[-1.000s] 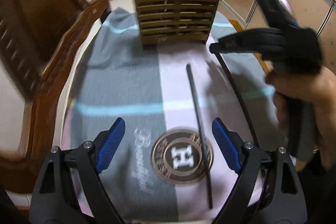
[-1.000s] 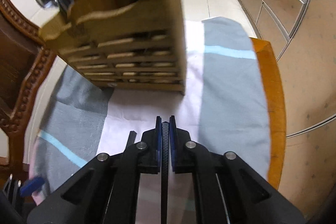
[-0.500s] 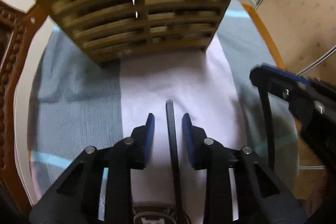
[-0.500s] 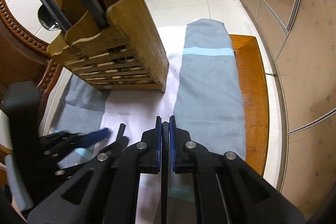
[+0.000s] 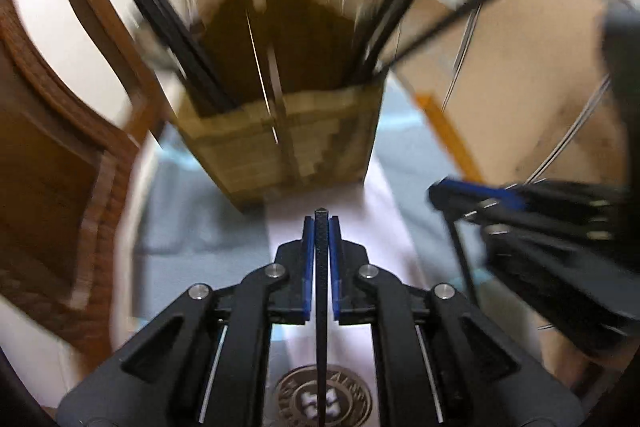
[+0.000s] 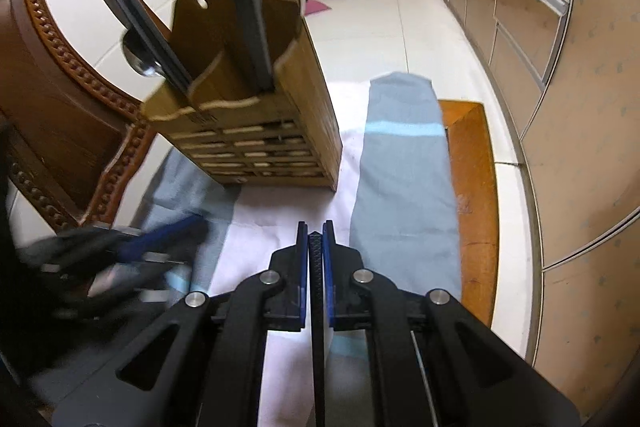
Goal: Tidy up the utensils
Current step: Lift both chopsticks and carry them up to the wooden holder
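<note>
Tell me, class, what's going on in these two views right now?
A person works two handheld tongs. The left tongs are shut on a black chopstick, and the right tongs are shut on another chopstick. Both face the wooden utensil holder on the cloth, which already holds several dark utensils. Neither chopstick is in yet.

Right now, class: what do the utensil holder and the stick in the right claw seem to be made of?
The utensil holder looks like bamboo or light wood, matte: tan slats, visible joints. The stick in the right claw looks like black carbon fibre or textured plastic: a fine woven pattern shows on its edge.
</note>
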Demonstrator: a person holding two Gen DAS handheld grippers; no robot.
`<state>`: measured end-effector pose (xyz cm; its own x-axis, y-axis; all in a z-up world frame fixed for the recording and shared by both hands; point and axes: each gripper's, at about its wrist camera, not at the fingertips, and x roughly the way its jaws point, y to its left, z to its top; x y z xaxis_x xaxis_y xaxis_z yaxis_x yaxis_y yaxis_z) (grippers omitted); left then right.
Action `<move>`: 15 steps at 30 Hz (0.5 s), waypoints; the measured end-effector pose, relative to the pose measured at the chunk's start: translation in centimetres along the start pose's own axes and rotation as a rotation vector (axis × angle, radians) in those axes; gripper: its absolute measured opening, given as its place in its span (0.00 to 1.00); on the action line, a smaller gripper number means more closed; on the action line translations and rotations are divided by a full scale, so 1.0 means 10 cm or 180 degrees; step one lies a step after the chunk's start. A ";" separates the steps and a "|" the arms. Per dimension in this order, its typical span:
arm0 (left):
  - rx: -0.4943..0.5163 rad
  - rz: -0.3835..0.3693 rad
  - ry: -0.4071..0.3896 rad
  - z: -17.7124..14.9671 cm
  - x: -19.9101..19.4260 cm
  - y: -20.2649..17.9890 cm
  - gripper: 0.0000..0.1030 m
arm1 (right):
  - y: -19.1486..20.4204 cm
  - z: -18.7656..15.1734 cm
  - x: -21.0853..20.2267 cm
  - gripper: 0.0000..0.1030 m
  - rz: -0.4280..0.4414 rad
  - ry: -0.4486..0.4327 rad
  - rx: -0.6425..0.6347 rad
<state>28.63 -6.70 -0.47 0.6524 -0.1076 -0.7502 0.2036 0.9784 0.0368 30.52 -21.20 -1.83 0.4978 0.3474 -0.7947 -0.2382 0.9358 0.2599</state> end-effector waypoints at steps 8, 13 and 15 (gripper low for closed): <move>-0.0028 0.0019 -0.0704 -0.04 -1.03 0.16 0.06 | 0.20 -0.23 -0.59 0.07 0.0042 -0.0419 -0.0047; -0.0077 -0.0003 -0.0791 -0.09 -1.22 0.31 0.06 | 0.40 -0.34 -1.12 0.07 -0.0022 -0.0790 -0.0123; -0.0136 -0.0014 -0.0850 -0.05 -1.24 0.42 0.06 | 0.48 -0.38 -1.31 0.07 -0.0070 -0.0906 -0.0151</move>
<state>21.07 -1.17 8.64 0.8222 -0.1492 -0.5493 0.1795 0.9838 0.0016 19.72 -21.45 7.77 0.7156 0.3363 -0.6122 -0.2603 0.9417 0.2130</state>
